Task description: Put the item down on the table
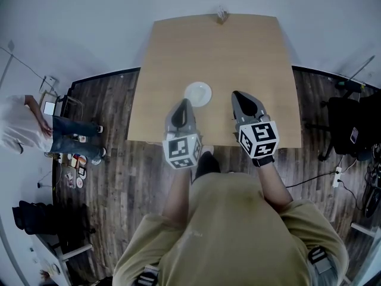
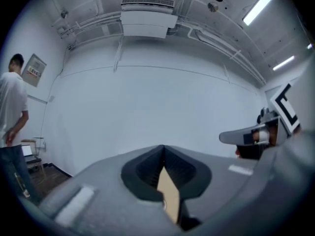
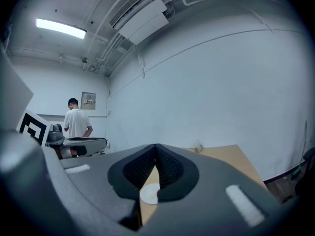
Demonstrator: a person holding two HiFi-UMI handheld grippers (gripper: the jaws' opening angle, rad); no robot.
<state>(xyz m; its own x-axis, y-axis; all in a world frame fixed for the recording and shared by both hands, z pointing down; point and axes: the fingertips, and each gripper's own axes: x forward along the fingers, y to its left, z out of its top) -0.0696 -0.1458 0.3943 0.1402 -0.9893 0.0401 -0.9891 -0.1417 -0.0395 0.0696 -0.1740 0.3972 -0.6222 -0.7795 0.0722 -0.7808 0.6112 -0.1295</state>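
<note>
A white plate [image 1: 197, 94] lies on the wooden table [image 1: 238, 52], near its front edge. My left gripper [image 1: 184, 102] hovers just left of and nearer than the plate, its jaws shut with nothing between them; in the left gripper view the tips [image 2: 163, 146] meet against the far wall. My right gripper [image 1: 237, 94] hangs to the right of the plate, also shut and empty. In the right gripper view its closed jaws [image 3: 156, 145] frame the plate [image 3: 149, 194] below them on the table [image 3: 221, 156].
A small holder [image 1: 222, 15] stands at the table's far edge. A person [image 1: 30, 127] stands at the left beside a small desk, with clutter on the floor [image 1: 76, 168]. Black equipment and cables [image 1: 351, 130] sit at the right.
</note>
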